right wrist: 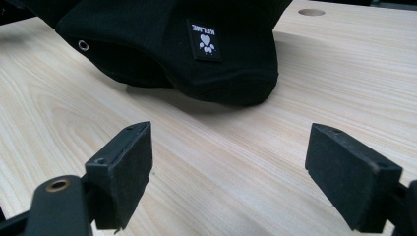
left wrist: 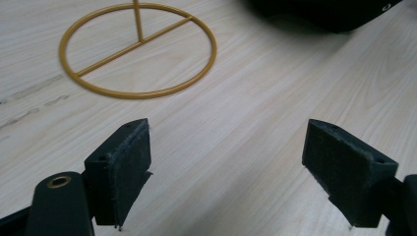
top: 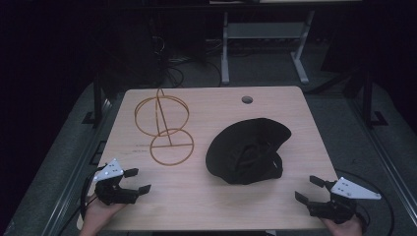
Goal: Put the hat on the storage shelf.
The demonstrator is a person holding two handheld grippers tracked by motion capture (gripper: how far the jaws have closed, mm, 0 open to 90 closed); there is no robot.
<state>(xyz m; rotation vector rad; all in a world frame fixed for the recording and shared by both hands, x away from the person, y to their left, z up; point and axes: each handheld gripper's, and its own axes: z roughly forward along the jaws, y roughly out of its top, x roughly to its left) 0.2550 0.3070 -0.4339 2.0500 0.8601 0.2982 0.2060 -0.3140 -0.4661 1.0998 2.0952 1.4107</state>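
Note:
A black cap (top: 247, 150) lies upside down on the right half of the wooden table (top: 206, 206); in the right gripper view it shows as a black cap (right wrist: 177, 44) with a small paw label. A gold wire stand (top: 164, 125) with a round base ring (left wrist: 137, 49) stands at the left. My left gripper (top: 137, 180) rests at the near left edge, open, with bare wood between its jaws (left wrist: 226, 162). My right gripper (top: 309, 189) sits at the near right corner, open and empty (right wrist: 228, 164), a short way in front of the cap.
A round cable hole (top: 247, 100) is in the table near its far edge. Beyond the table stand a grey metal frame (top: 265, 34) and cables on a dark floor. Bare wood lies between the two grippers along the near edge.

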